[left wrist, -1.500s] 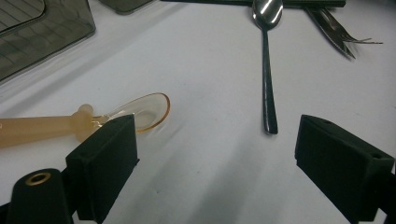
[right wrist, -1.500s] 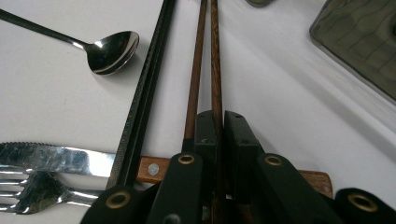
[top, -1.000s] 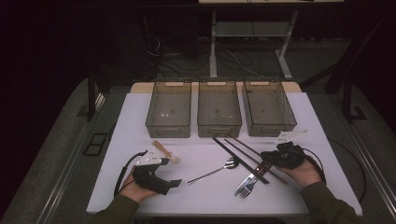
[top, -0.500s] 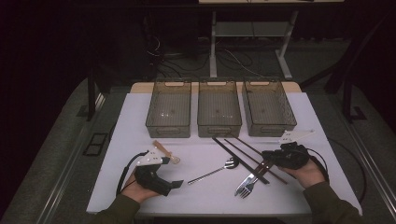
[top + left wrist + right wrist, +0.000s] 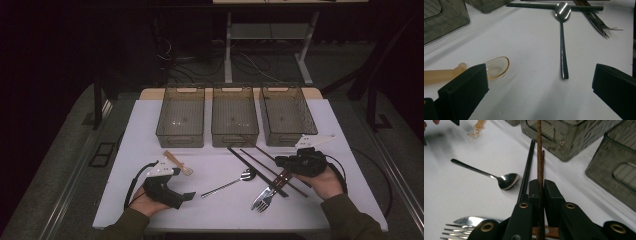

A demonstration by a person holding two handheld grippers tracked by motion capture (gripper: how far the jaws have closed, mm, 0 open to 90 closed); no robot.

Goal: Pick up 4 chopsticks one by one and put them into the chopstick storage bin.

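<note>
Your right gripper [image 5: 540, 192] is clamped on a brown chopstick [image 5: 539, 157], which runs toward the three grey bins [image 5: 234, 117] just beyond it. Your left gripper [image 5: 536, 82] stands wide open, holding nothing, with the metal spoon [image 5: 562, 37] ahead and an amber plastic spoon [image 5: 495, 67] beside one jaw. No legible writing or brand marks on any item.
</note>
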